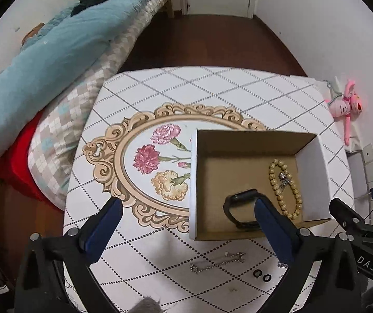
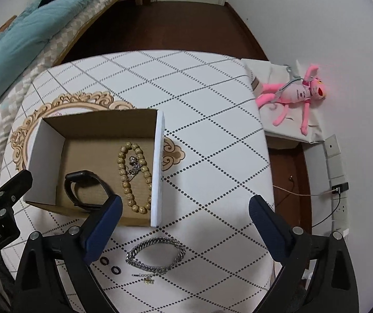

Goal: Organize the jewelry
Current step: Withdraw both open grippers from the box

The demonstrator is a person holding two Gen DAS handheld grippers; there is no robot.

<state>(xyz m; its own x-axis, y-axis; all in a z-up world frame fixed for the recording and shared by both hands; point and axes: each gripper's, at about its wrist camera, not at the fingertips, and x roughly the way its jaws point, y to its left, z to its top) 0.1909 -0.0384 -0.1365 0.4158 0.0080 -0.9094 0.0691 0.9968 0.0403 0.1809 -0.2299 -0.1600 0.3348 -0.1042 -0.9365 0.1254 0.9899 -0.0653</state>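
Note:
An open cardboard box [image 1: 314, 172] [image 2: 45, 156] stands on the table. Inside lie a tan bead bracelet [image 1: 288, 198] [image 2: 134, 180] with a small silver piece [image 2: 134, 167] on it, and a black wristband [image 1: 232, 206] [image 2: 82, 187]. On the table before the box lie a thin silver chain [image 1: 217, 260], two small black rings [image 1: 262, 275] [image 2: 109, 265], a thick silver chain bracelet [image 2: 155, 255] and a small gold-and-silver piece [image 2: 147, 279]. My left gripper [image 1: 189, 211] is open and empty above the box's near left corner. My right gripper [image 2: 185, 208] is open and empty above the thick chain.
The table [image 1: 212, 91] [image 2: 199, 91] has a white diamond-pattern cover with a floral oval. A bed with blue and checked bedding [image 1: 56, 60] lies to the left. A pink plush toy [image 2: 296, 94] lies on a white box at the right, near wall sockets and cables [image 2: 337, 190].

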